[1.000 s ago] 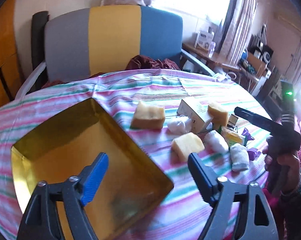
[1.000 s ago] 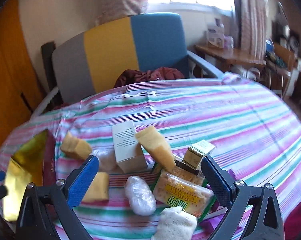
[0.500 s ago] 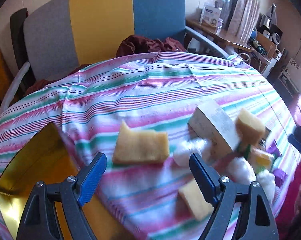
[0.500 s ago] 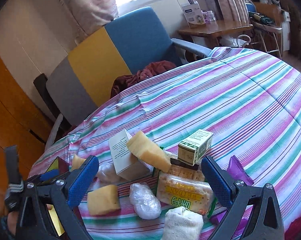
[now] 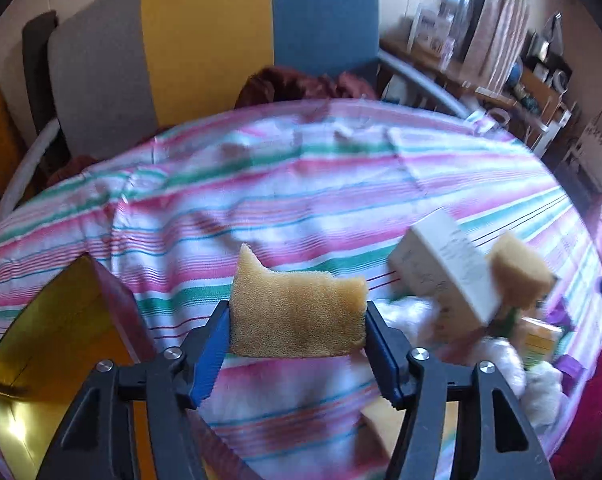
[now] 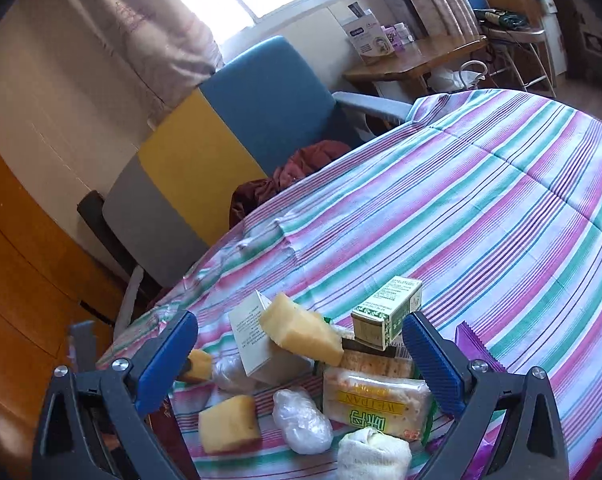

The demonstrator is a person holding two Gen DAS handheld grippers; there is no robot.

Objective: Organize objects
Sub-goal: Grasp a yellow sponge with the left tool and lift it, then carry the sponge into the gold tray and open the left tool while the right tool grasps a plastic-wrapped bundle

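Left wrist view shows my left gripper (image 5: 297, 344) clamping a sponge (image 5: 297, 316); next I carry it to the gold tray (image 5: 41, 344) at nine o'clock, while my right gripper (image 6: 301, 364) gapes wide over clutter.

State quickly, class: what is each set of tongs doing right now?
Left tongs: closed on the sponge piece.
Right tongs: open, holding nothing, over the pile of items.

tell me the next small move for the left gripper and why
Probably carry the sponge left and lower it over the gold tray. The left gripper is shut on the sponge, both pads pressing its ends, and the tray sits just to its left, with no objects visible inside.
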